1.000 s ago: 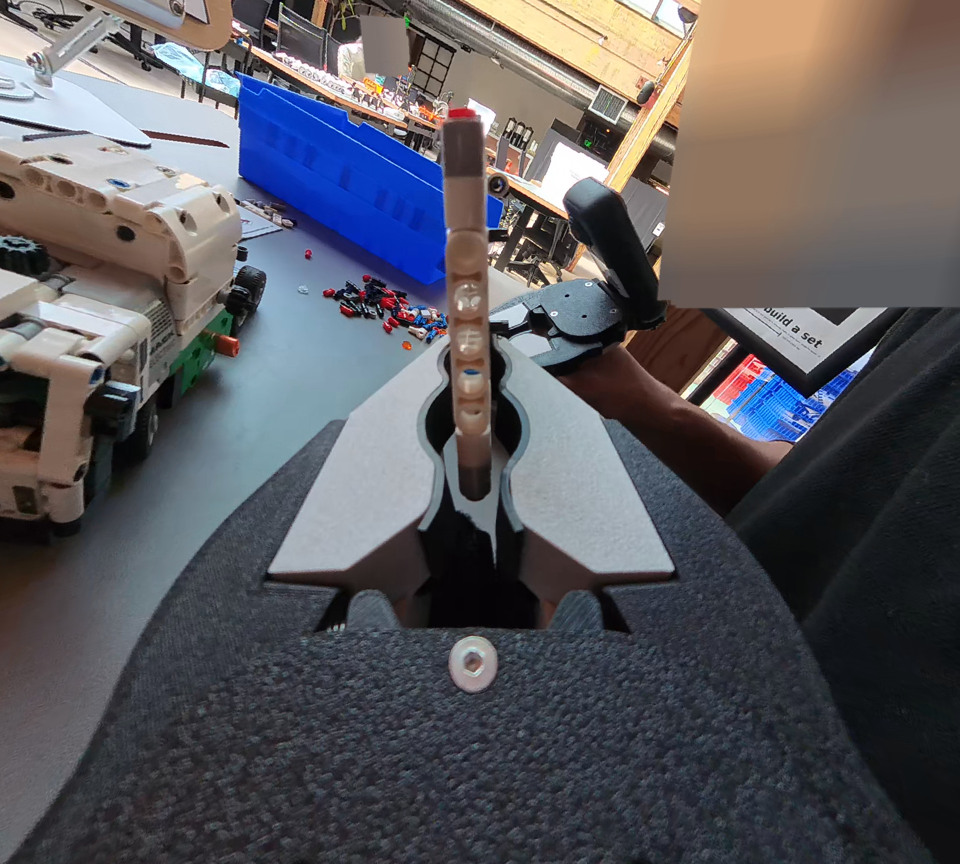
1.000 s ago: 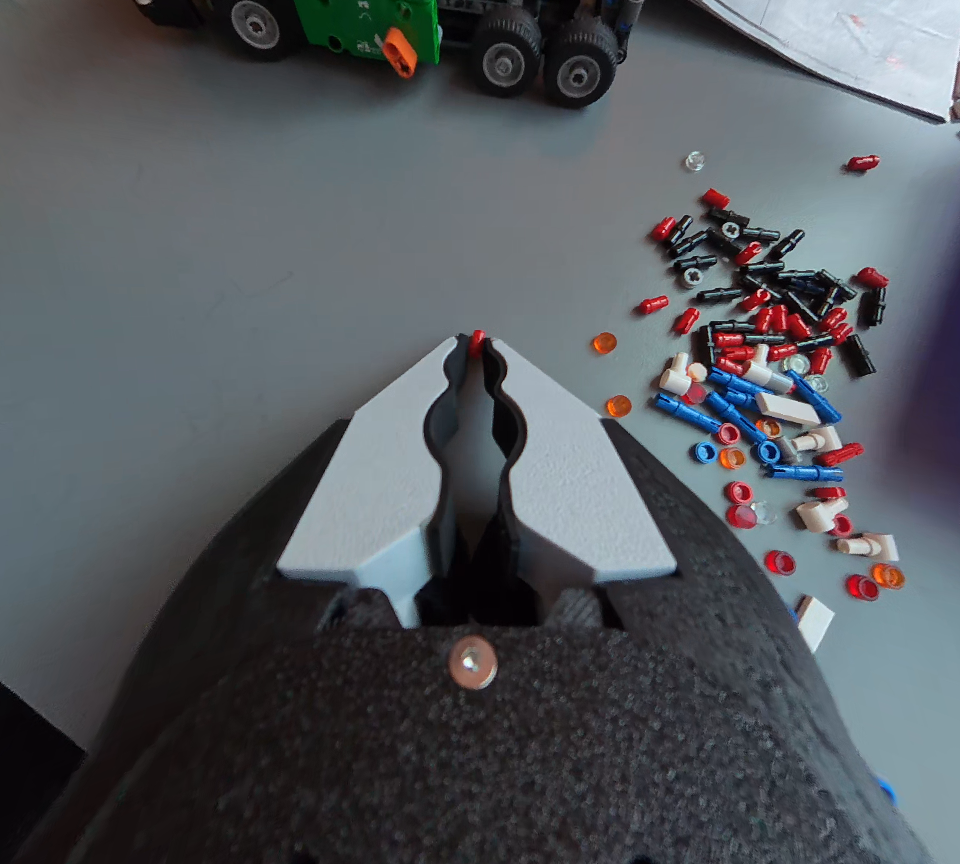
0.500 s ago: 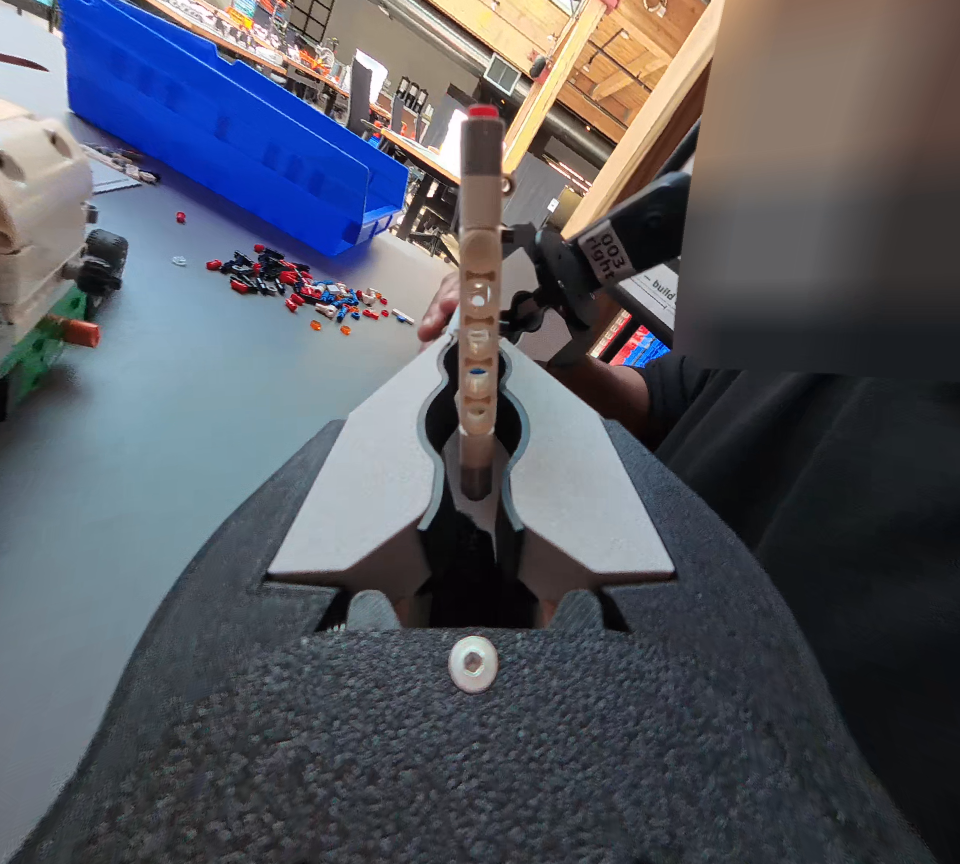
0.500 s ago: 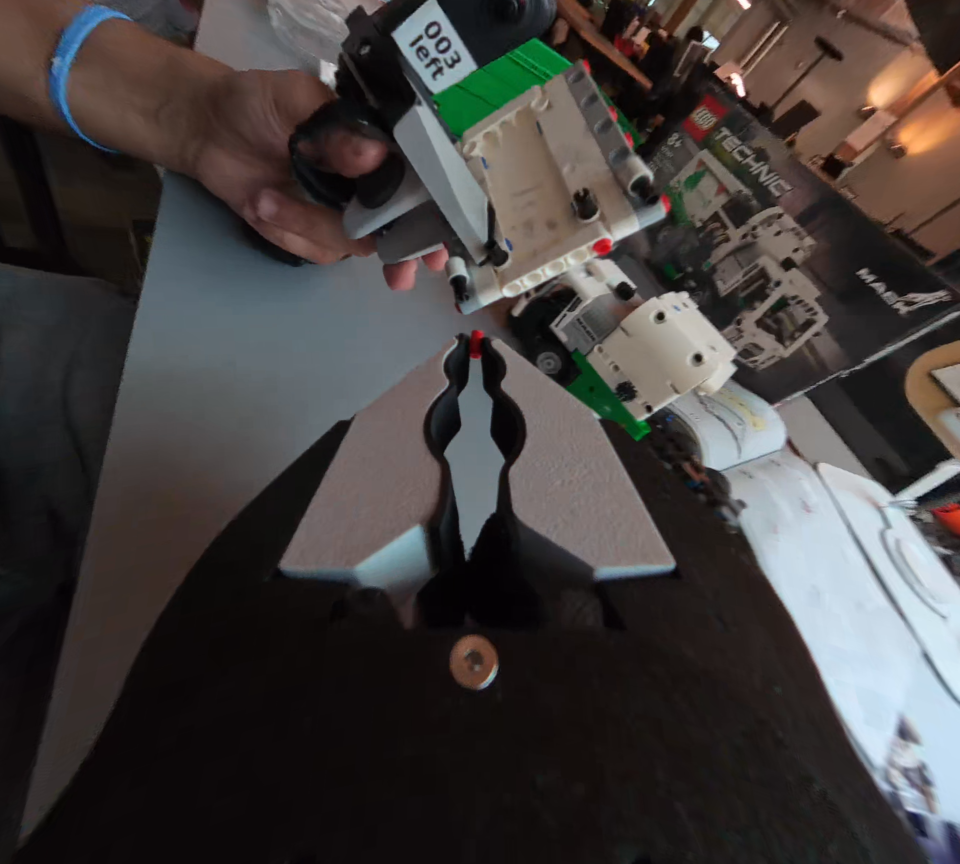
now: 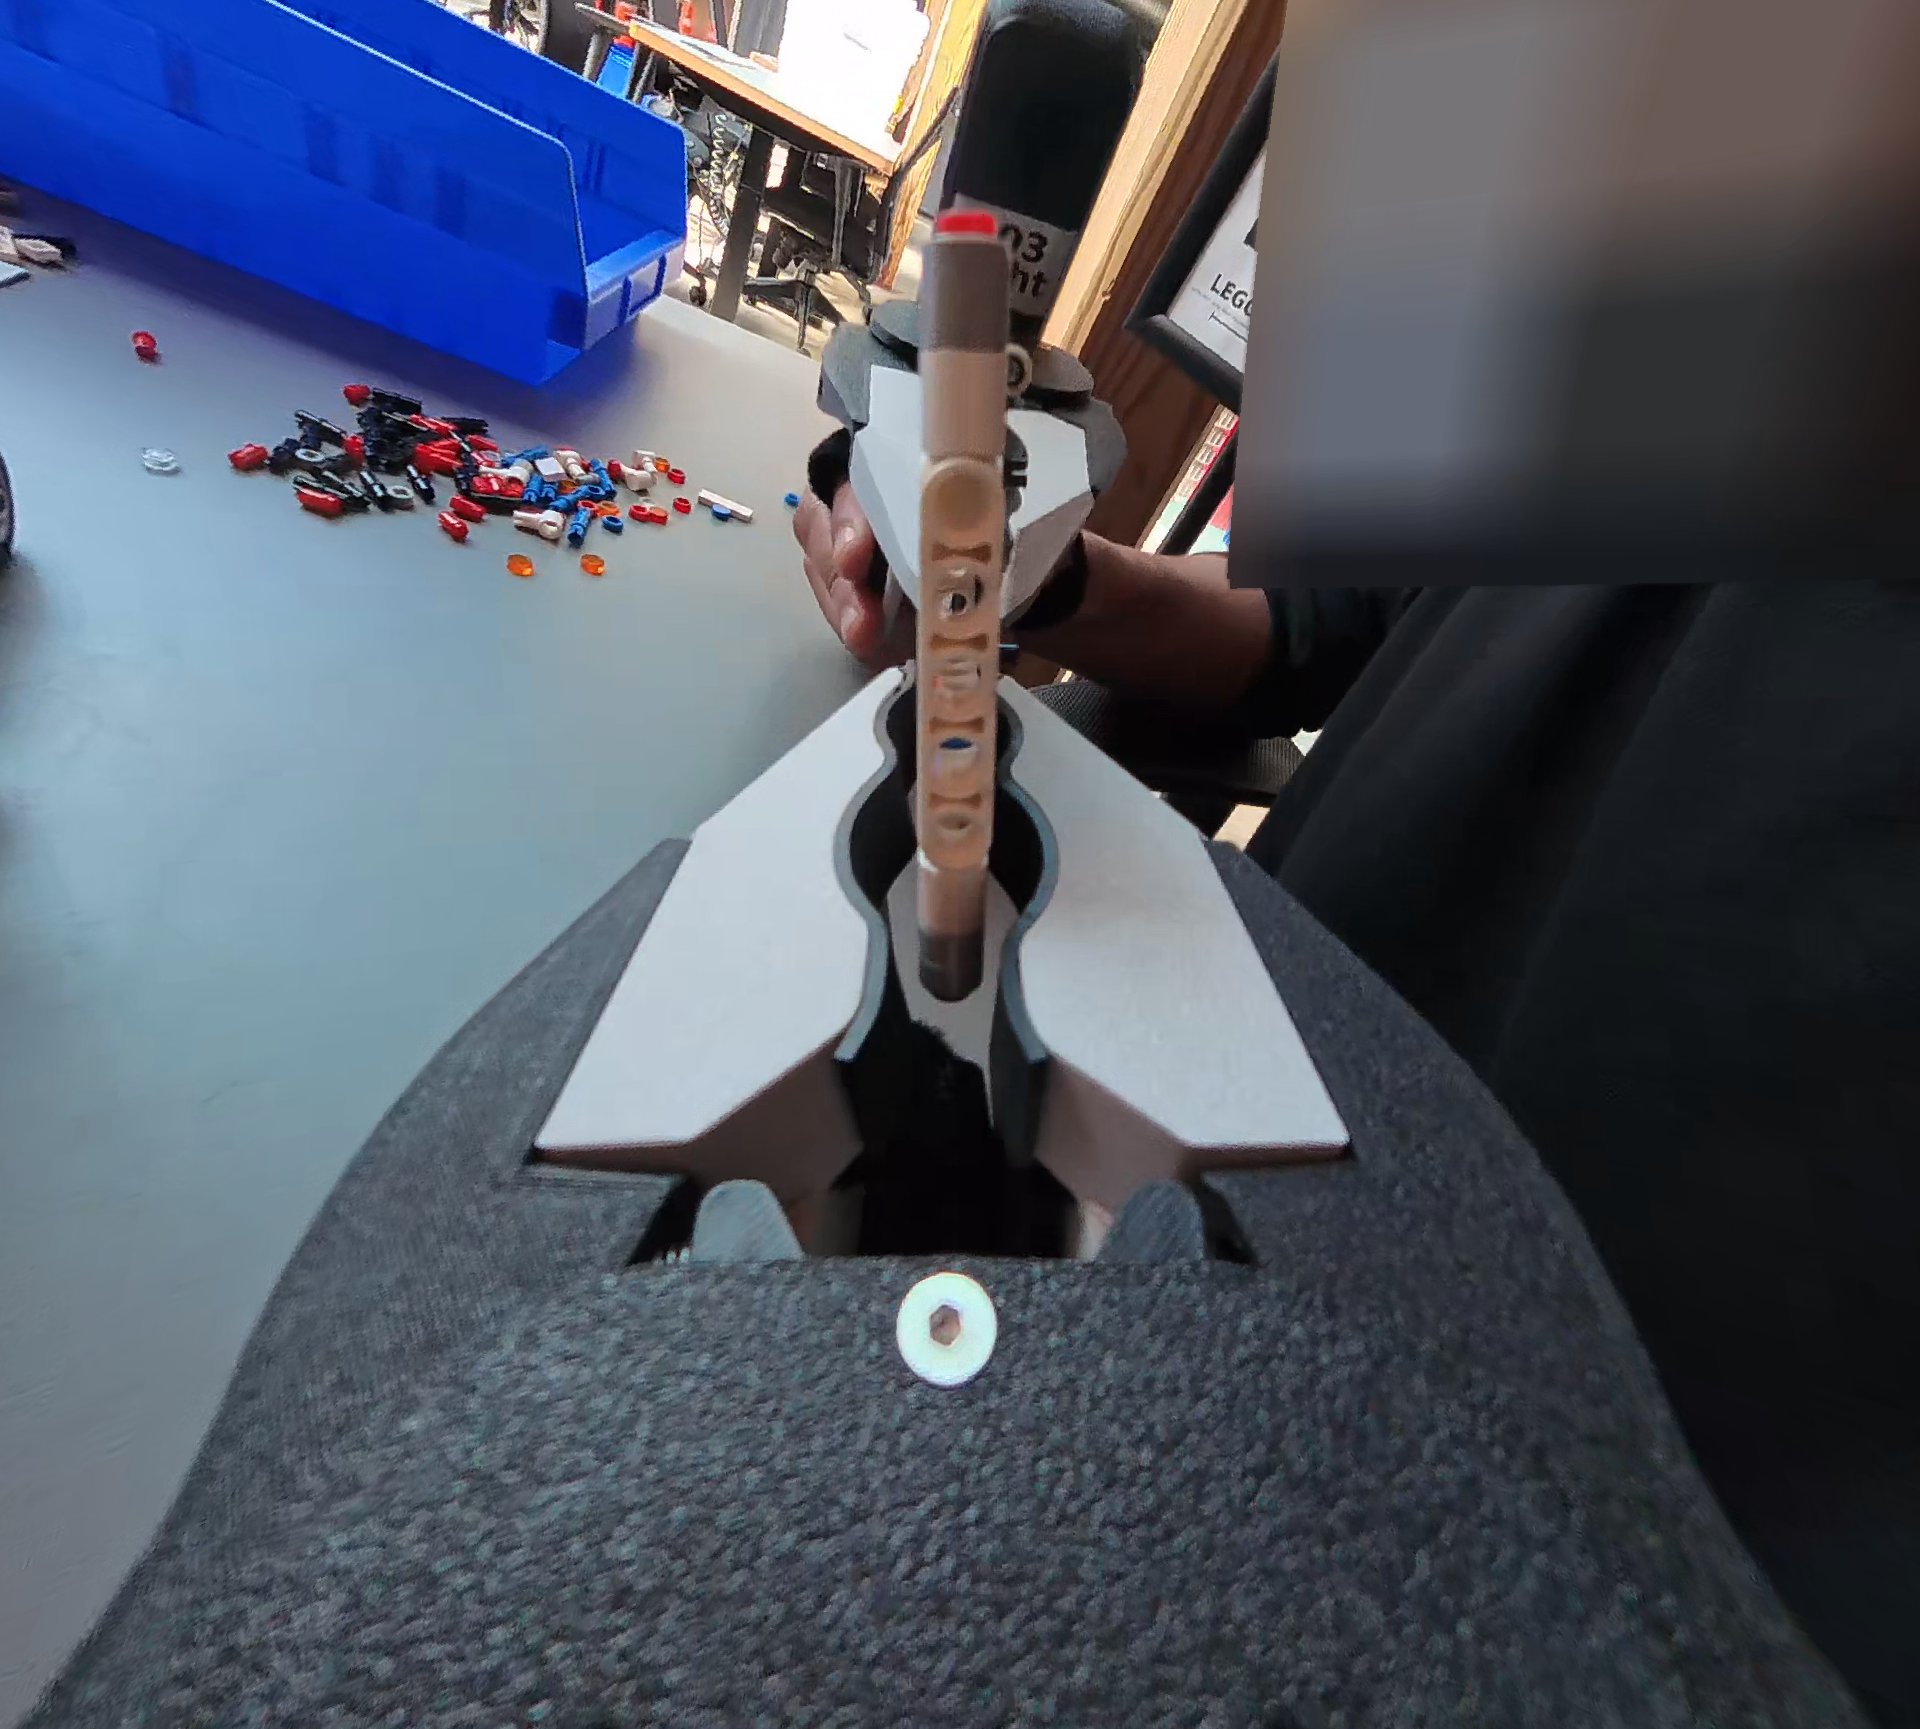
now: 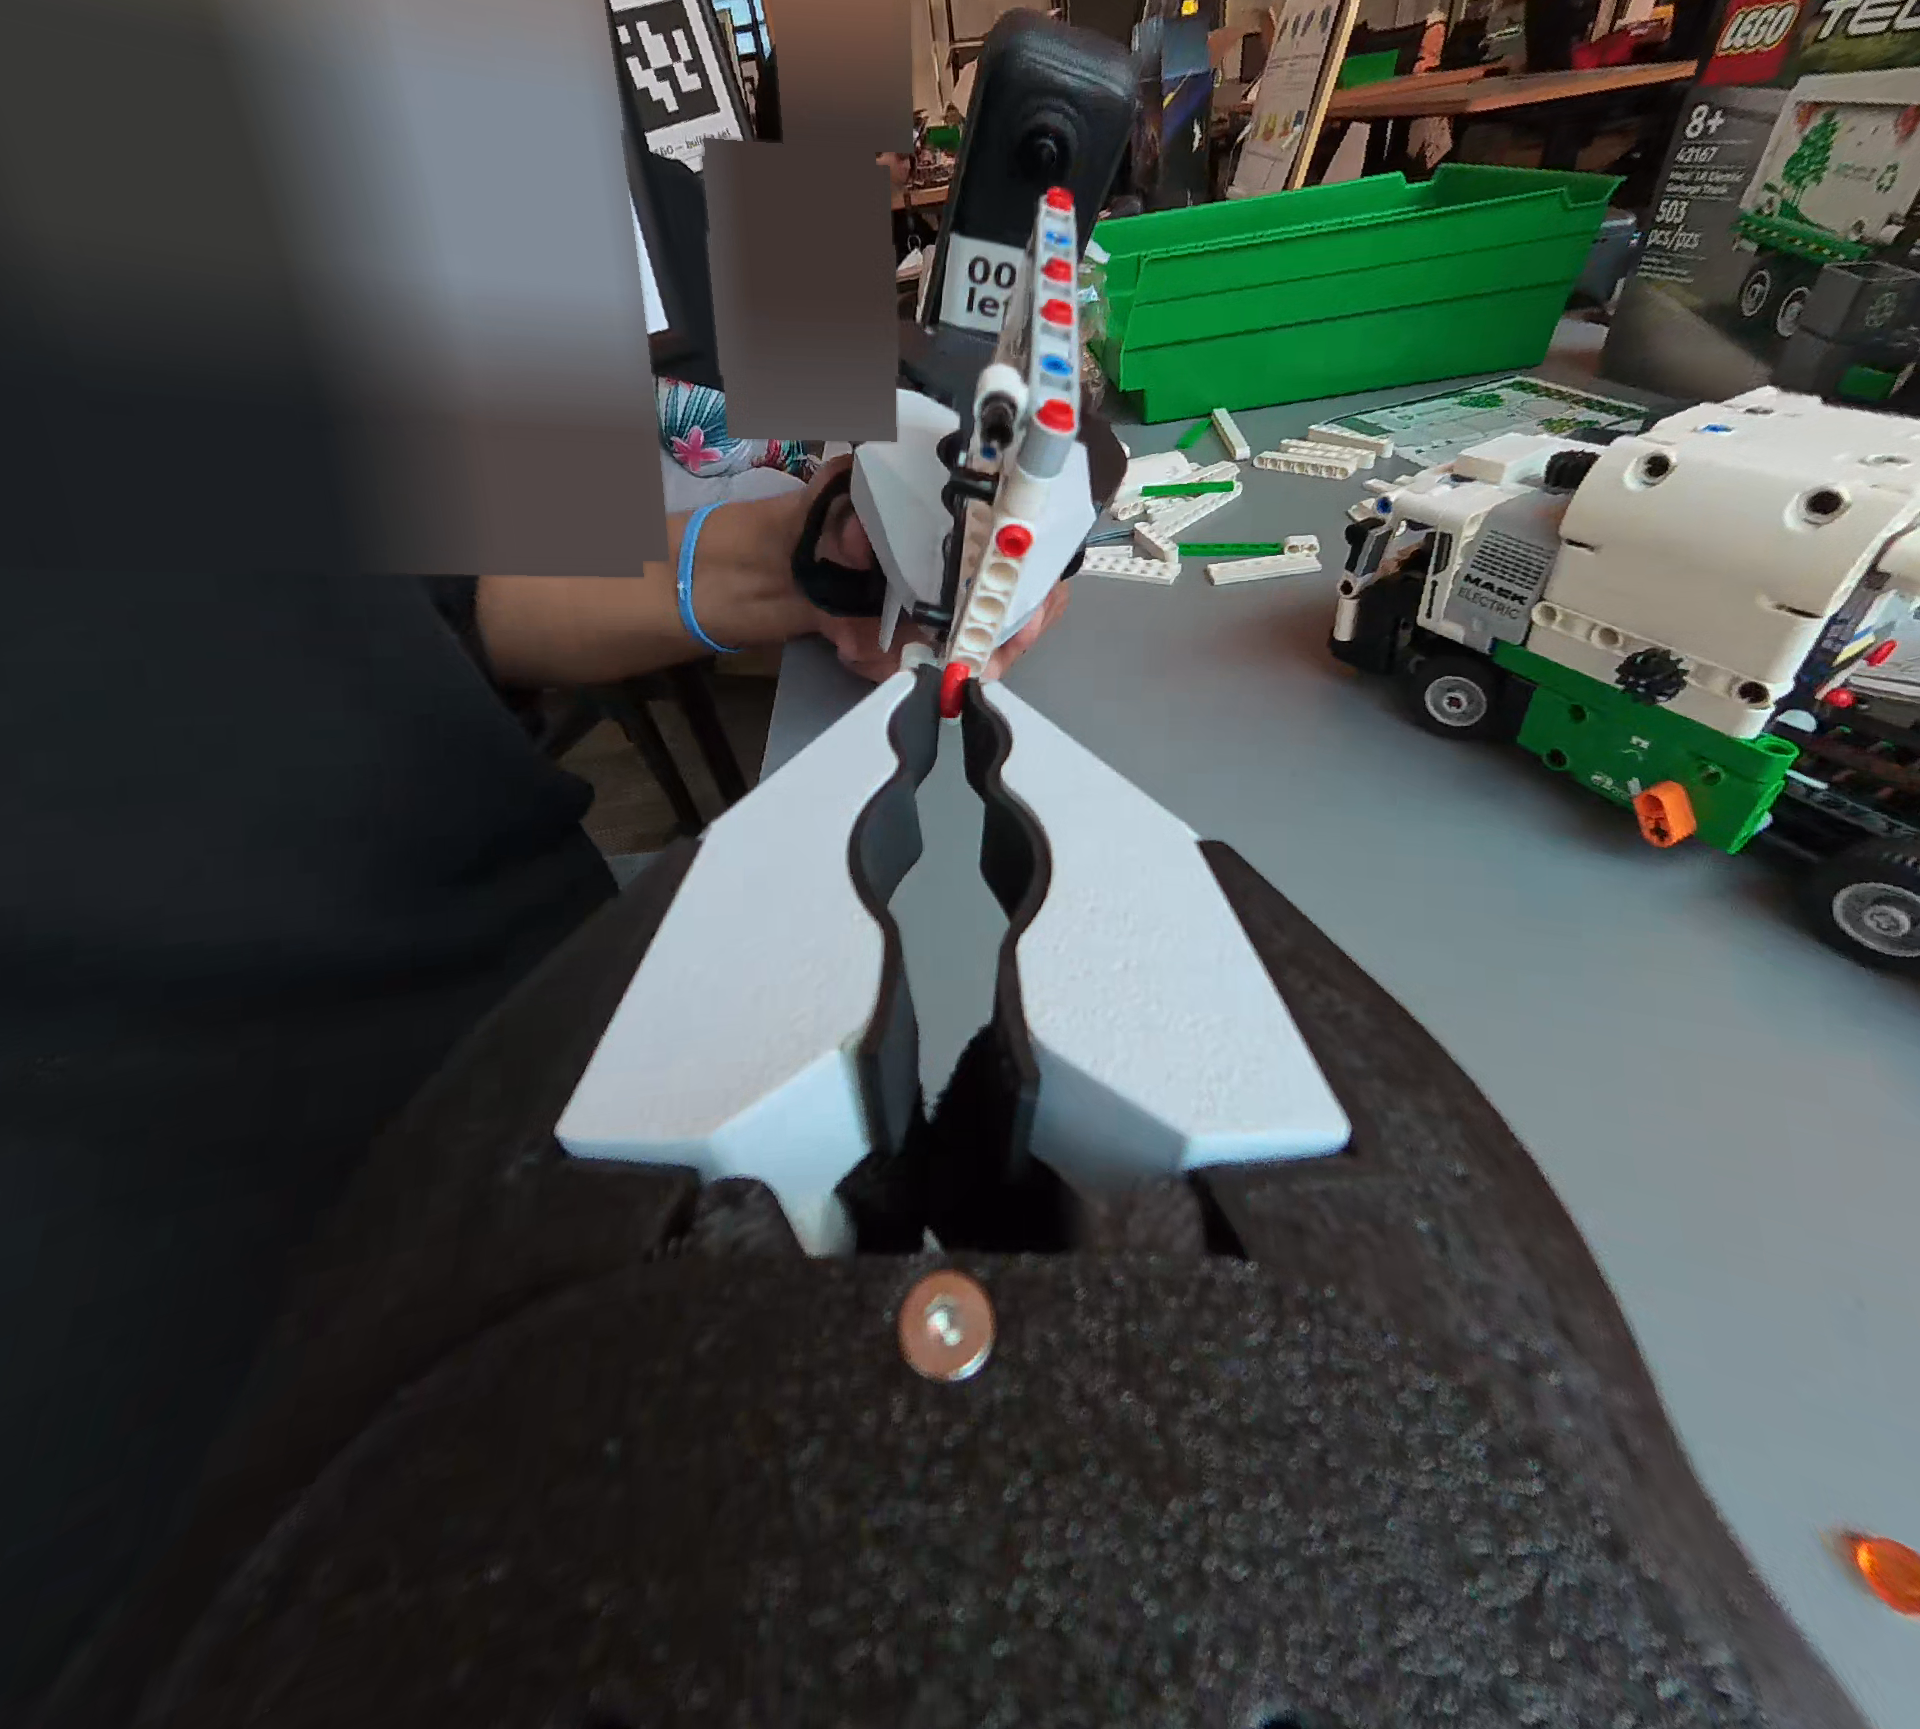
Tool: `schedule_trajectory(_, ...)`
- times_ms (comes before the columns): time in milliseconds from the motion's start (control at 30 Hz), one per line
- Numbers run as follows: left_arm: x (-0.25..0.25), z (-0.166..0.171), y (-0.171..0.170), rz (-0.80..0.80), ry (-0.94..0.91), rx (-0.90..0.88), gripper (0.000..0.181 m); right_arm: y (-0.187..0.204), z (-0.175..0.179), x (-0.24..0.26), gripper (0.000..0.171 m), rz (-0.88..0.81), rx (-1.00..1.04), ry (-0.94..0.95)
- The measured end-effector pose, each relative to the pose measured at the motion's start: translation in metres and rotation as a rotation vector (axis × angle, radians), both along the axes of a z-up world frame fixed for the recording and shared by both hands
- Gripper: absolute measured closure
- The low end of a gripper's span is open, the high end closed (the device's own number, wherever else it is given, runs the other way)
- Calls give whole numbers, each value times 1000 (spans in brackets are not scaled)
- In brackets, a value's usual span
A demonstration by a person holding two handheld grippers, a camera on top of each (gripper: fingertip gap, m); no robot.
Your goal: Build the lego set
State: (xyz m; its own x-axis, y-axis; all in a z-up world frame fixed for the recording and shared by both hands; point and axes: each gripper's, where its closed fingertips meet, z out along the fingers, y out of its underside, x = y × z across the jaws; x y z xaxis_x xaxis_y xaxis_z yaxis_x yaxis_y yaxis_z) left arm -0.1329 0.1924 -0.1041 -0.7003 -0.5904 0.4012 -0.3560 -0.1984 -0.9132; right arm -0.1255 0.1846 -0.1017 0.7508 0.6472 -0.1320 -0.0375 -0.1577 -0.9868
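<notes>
Fingers of your left gripper clamp a white beam assembly edge-on and upright above the grey table. Your right gripper pinches a red pin at its tips, touching the assembly's lower end. Loose pins lie beside the blue bin; the white-and-green truck stands near the green bin.

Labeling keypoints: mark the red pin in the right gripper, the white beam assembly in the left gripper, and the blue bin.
red pin (image 6: 952,688), right wrist view, its exposed body.
white beam assembly (image 5: 961,599), left wrist view, mid-length of beam.
blue bin (image 5: 312,152), left wrist view, long side wall.
</notes>
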Motion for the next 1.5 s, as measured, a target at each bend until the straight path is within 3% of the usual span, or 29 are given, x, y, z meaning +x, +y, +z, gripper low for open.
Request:
schedule_trajectory(533, -3, -16, -3, -79, 50, 120, 175, 3, -20, -6, 169, 42, -116, -48)
schedule_trajectory(967, -12, -42, 2, -232, 83, 491, 175, 5, -46, -15, 169, 79, -266, -143)
schedule_trajectory(1267, -2, -44, 7, -177, 118, 386, 175, 11, -44, -4, 169, 37, -304, -63)
schedule_trajectory(1400, 2, -69, 12, -153, 193, 451, 175, 13, -65, 7, 169, -20, -370, -207)
schedule_trajectory(1500, 7, -65, 12, -151, 190, 442, 175, 13, -71, 11, 168, -55, -370, -274)
